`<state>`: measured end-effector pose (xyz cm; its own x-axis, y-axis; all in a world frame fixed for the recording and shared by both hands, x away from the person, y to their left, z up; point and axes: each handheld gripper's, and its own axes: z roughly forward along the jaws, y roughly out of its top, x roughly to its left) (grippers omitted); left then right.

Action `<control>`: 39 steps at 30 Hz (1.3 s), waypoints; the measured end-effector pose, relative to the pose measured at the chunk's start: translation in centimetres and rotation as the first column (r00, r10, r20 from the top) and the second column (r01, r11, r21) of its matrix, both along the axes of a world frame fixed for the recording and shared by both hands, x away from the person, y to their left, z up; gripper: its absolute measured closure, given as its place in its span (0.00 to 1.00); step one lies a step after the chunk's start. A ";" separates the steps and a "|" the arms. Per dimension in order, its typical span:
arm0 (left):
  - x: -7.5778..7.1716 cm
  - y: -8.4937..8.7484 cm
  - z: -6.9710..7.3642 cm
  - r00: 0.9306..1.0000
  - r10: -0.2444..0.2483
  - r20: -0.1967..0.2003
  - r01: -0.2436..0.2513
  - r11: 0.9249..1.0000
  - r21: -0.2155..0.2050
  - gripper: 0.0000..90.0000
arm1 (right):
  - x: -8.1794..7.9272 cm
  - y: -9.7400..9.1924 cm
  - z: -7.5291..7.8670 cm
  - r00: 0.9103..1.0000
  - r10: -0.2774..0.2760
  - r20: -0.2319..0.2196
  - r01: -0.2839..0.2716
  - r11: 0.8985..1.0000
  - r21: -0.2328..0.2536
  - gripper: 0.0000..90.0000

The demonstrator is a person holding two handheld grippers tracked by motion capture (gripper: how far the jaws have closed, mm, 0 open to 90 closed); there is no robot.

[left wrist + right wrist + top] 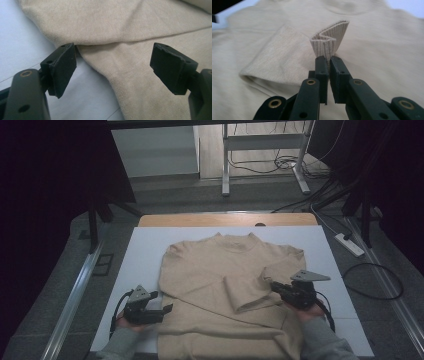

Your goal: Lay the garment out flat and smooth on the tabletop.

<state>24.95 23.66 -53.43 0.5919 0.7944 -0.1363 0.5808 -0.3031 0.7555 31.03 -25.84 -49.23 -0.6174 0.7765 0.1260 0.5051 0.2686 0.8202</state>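
A beige knit sweater [225, 285] lies flat, neck away from the person, on a white sheet [145, 250] that covers the worktop [200, 220]. All positions below are given relative to the sweater.

Right tool [274, 286]: positioned over the sweater's right half, near the body's right edge, below the right shoulder. Its jaws are pressed together on the ribbed cuff [329, 41] of the right sleeve [247, 292]. In the right gripper view the cuff stands up out of the jaws in a folded curl, and the pads clamp its lower edge. The sleeve lies folded across the sweater's front, its doubled end resting near the middle of the body. A grey three-cornered plate [310, 276] sits on top of this tool.

Left tool [161, 302]: positioned just beside the sweater's left edge, near the lower part of the body, resting over the white sheet. Its jaws stand wide apart. In the left gripper view one pad [63, 67] sits at the point where the left sleeve [100, 22] meets the body, and the other pad [170, 67] hovers over the fabric of the body. Nothing is clamped between them.

The person's grey sleeves [120, 342] enter at the sweater's hem side.
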 end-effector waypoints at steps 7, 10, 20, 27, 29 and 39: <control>0.0 0.0 0.0 1.000 -0.001 0.001 0.001 1.000 -0.001 0.23 | -1.0 -3.6 -0.7 0.993 -0.115 -0.021 0.115 0.993 0.009 0.93; 0.0 0.0 0.0 1.000 -0.001 0.002 0.001 1.000 -0.004 0.23 | -1.4 -4.4 -0.5 0.990 -0.141 -0.018 0.141 0.990 0.002 0.93; -0.1 0.1 0.0 1.000 0.005 0.000 -0.005 1.000 -0.002 0.23 | -3.2 -8.7 -0.3 0.956 -0.293 -0.017 0.293 0.956 0.002 0.93; -0.1 0.2 0.0 1.000 -0.002 -0.001 0.002 1.000 -0.010 0.23 | -6.0 -12.4 -0.3 0.907 -0.421 -0.036 0.420 0.907 -0.021 0.93; 0.0 0.1 0.0 1.000 -0.004 -0.001 0.004 1.000 -0.011 0.23 | -6.4 -13.4 -0.4 0.889 -0.455 -0.041 0.454 0.890 -0.041 0.93; 0.0 0.0 -0.1 1.000 -0.005 -0.002 0.005 1.000 -0.005 0.23 | -7.5 -16.3 -0.3 0.797 -0.602 -0.042 0.592 0.794 -0.137 0.92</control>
